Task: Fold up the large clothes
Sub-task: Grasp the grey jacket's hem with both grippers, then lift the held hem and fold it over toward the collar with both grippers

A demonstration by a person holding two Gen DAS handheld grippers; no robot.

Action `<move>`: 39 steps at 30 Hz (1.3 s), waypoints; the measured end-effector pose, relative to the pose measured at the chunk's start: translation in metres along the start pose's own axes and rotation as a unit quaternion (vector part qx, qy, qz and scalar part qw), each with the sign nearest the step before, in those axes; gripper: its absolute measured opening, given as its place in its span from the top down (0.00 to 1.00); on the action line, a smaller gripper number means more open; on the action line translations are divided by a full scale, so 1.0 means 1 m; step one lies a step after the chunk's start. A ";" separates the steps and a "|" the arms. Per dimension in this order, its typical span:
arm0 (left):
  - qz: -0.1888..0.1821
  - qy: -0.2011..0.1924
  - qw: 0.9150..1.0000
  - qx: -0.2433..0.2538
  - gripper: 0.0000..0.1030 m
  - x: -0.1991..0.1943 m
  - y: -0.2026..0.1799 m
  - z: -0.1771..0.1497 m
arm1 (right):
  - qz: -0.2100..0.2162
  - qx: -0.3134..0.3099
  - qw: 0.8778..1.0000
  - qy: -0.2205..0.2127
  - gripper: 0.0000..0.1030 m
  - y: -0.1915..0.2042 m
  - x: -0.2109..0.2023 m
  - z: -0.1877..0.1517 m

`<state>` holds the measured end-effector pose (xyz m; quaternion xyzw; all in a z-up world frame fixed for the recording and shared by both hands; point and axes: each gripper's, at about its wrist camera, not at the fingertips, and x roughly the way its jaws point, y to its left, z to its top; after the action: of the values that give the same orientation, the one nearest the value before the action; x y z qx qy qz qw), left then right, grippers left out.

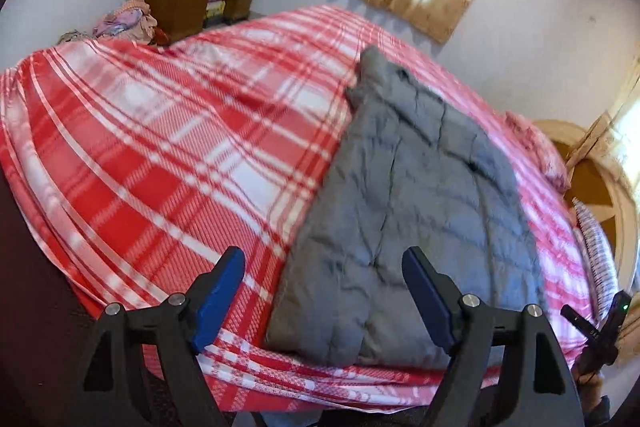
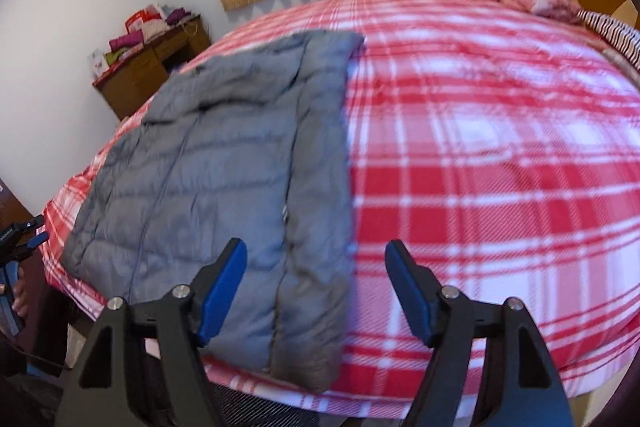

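a folded grey puffer jacket [image 2: 224,163] lies on the plaid bed [image 2: 480,155] near its front edge; the left gripper [image 1: 324,295] and right gripper [image 2: 316,287] hover wide open, empty. its slippery padding may spring unfolded.

Jacket [image 2: 224,163] on bed [image 2: 480,167], desk [image 2: 132,79] behind

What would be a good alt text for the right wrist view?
A grey quilted jacket lies folded lengthwise on a bed with a red and white checked cover. The right tool hovers open above the jacket's near edge, holding nothing.
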<state>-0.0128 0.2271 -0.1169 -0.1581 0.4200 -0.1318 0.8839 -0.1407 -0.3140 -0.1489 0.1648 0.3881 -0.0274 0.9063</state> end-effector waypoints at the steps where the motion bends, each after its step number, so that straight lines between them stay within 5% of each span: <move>1: 0.002 0.009 1.000 0.006 0.21 0.005 -0.001 -0.004 | 0.005 0.006 1.000 0.007 0.27 0.000 0.004 -0.004; 6: -0.021 0.065 0.997 0.034 0.21 0.035 -0.006 -0.022 | 0.007 0.038 0.999 0.021 0.27 -0.008 0.009 -0.023; 10: 0.028 0.074 0.991 0.108 0.21 0.045 -0.025 -0.033 | 0.021 0.054 0.997 0.048 0.27 -0.008 0.023 -0.032; 16: 0.040 0.059 0.989 0.130 0.22 0.043 -0.027 -0.041 | 0.019 0.021 0.998 0.060 0.27 0.002 0.033 -0.037; 17: 0.041 0.055 0.989 0.134 0.26 0.042 -0.029 -0.043 | 0.017 0.021 0.998 0.062 0.31 0.003 0.034 -0.037; 18: 0.038 0.053 0.988 0.139 0.43 0.041 -0.031 -0.044 | 0.017 0.017 0.998 0.062 0.44 0.003 0.034 -0.038; 19: 0.029 0.062 0.988 0.136 0.60 0.041 -0.031 -0.045 | 0.026 0.011 0.997 0.066 0.54 0.004 0.034 -0.038; 20: 0.013 0.074 0.989 0.126 0.63 0.045 -0.030 -0.045 | 0.035 0.010 0.997 0.074 0.74 0.005 0.035 -0.039; 21: 0.006 0.076 0.990 0.122 0.66 0.046 -0.031 -0.046 | 0.045 0.012 0.996 0.078 0.79 0.006 0.035 -0.040; 27: -0.011 0.059 0.993 0.097 0.85 0.043 -0.031 -0.042 | 0.071 0.034 0.995 0.058 0.87 0.005 0.029 -0.039; 31: -0.063 0.028 0.996 0.064 0.87 0.019 -0.028 -0.032 | 0.087 0.026 0.996 0.025 0.88 0.004 0.005 -0.031; 39: -0.163 -0.061 0.983 0.066 0.87 -0.055 -0.043 -0.024 | 0.133 0.004 0.991 -0.025 0.88 0.011 -0.052 -0.023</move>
<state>-0.0695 0.2045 -0.0757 -0.1731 0.3248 -0.2914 0.8830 -0.1907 -0.3007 -0.1234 0.2176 0.3397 0.0878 0.9108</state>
